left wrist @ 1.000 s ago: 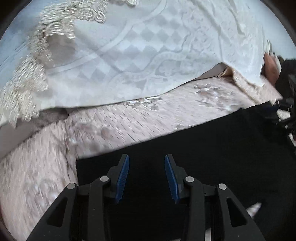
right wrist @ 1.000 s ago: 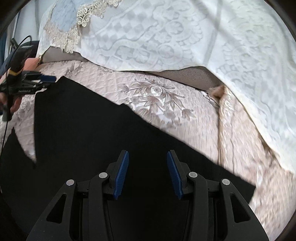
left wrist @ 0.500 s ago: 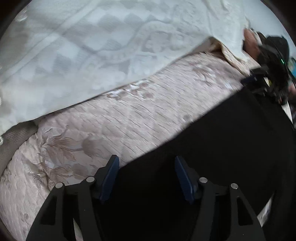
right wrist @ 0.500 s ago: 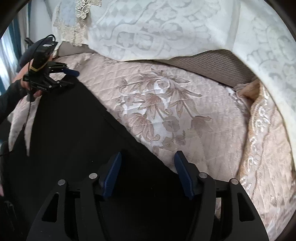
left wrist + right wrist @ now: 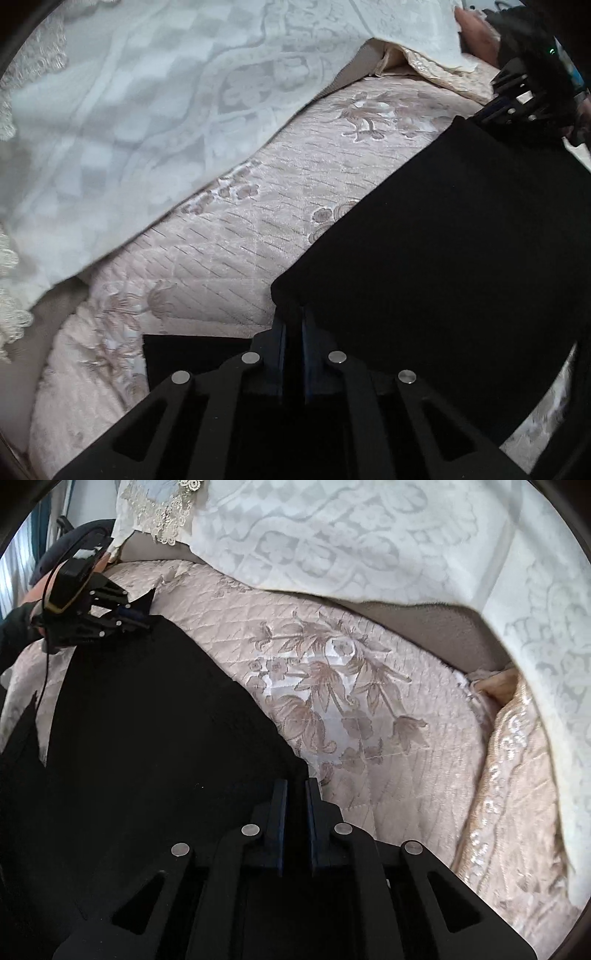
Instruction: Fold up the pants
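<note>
Black pants (image 5: 443, 258) spread flat on a quilted pink sofa cover (image 5: 240, 251), with a white lace throw (image 5: 147, 110) draped over the backrest behind. Left gripper (image 5: 292, 325) pinched shut on one far corner of the fabric, fingers having just been closing with the cloth edge between them; right gripper (image 5: 296, 801) likewise just closed, clamped on the opposite corner of the same edge. Each gripper visible from the other's camera at the far end of that edge, both low against the cushion. Corner at the left gripper slightly raised off the cover, a lower layer of black cloth showing beneath it. Step in hand, by the look of it: the grasp for a fold, both corners taken and the carry not yet begun. Next move likely calls for raising both corners together, keeping the edge taut and level between the two hands, carrying it over the rest of the garment and lining it up with the opposite edge before letting go. Uneven lift would probably skew the fold or drag the lower layer.
</note>
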The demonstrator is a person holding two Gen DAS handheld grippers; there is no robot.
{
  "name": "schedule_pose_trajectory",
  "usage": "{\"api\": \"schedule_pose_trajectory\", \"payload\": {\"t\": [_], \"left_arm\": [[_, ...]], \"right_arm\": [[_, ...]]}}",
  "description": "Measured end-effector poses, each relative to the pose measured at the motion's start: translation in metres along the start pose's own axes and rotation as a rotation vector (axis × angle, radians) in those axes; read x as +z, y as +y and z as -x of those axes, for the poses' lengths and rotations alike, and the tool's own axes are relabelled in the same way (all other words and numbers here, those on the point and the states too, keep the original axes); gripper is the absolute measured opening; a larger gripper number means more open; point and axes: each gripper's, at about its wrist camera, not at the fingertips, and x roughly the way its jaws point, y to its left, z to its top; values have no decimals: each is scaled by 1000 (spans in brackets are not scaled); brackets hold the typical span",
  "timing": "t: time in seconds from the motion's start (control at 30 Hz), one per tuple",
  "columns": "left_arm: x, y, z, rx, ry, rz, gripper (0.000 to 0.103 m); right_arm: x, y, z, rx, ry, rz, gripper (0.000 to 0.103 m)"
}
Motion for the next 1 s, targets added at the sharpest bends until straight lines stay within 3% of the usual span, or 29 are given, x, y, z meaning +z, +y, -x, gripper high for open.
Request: {"api": "schedule_pose_trajectory", "payload": {"t": [0.23, 0.53, 0.77, 1.0], "left_arm": [[-8, 0, 54, 95, -88, 91, 8], [-36, -28, 138, 114, -216, 173, 8], [-77, -73, 193, 99, -278, 201, 8], [-128, -125, 225, 56, -291, 248, 8]], "right_arm": [[-6, 19, 53, -116, -89, 3, 8], [-36, 70, 123, -169, -208, 0, 8], [-85, 117, 165, -173, -262, -19, 8], [-148, 158, 176, -143, -244, -77, 8]]}}
